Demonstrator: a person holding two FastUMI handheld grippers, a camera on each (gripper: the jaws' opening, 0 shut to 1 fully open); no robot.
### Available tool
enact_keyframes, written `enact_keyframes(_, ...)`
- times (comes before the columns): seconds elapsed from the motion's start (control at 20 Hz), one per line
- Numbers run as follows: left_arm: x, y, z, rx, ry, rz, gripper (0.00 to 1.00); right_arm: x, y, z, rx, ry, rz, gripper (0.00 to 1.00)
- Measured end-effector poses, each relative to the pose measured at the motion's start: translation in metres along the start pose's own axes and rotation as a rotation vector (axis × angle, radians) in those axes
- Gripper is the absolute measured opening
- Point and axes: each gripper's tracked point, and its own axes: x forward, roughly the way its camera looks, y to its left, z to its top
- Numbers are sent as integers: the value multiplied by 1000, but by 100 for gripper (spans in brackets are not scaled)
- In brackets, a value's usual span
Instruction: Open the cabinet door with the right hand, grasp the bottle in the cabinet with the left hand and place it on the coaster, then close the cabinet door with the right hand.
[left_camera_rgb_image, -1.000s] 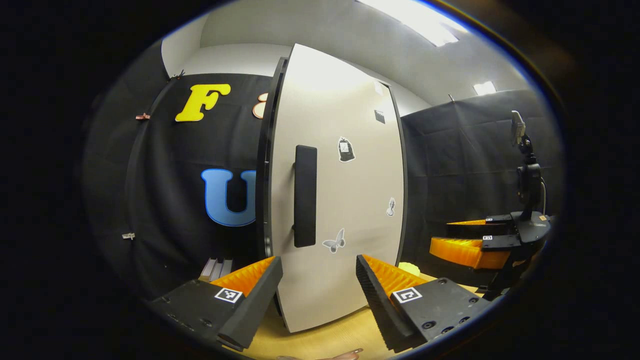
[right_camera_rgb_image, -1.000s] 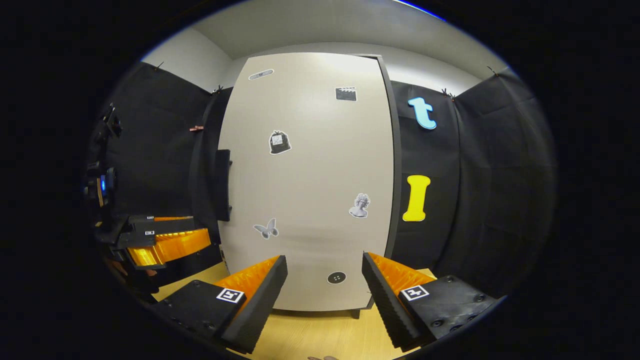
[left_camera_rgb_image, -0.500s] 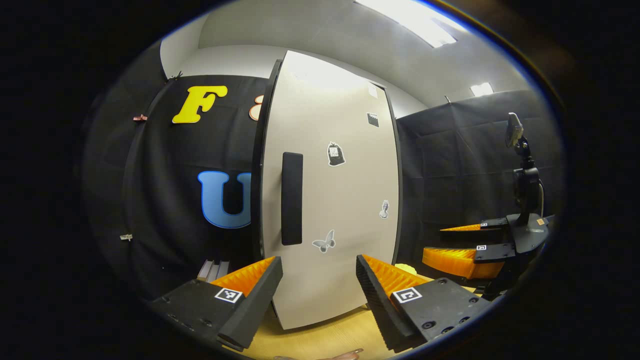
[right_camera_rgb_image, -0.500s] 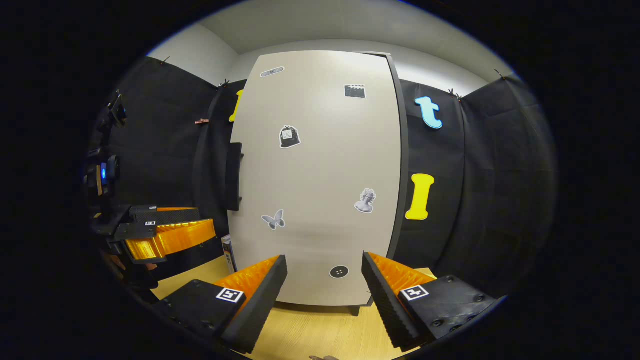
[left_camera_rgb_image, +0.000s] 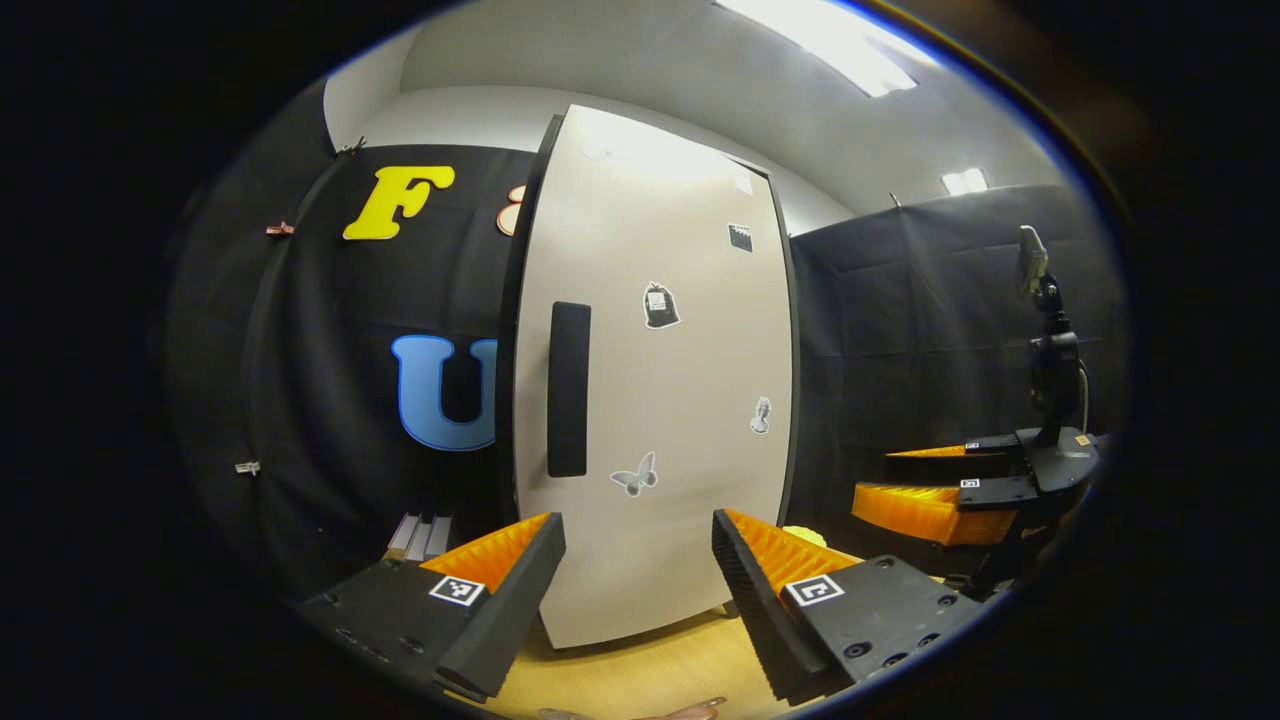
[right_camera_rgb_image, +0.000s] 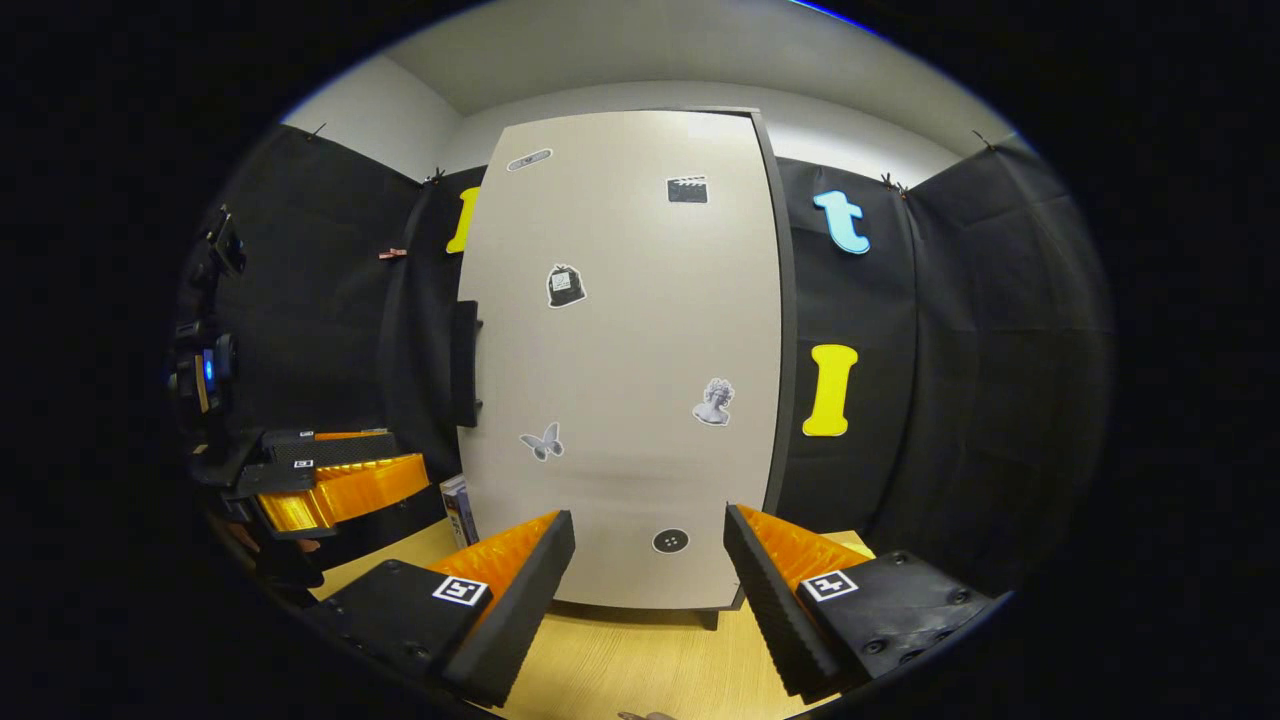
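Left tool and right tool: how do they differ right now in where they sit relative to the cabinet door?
The left tool faces the cabinet door near its handle; the right tool faces the door nearer its far edge, with the handle well off to its side. The left tool sees the handle face on; the right tool sees it edge-on. Both are open, hold nothing and hover over the wooden table short of the closed door.

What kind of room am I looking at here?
Probably a staged recording booth, not a real home: black cloth walls, a lone cabinet with stickers on a wooden table, and a camera on a stand.
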Motion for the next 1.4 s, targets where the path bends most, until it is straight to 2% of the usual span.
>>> enact_keyframes(1.4,-11,-16,-1,-1,-1,-18,93,-17,-3,1,3,-12,-5,98)
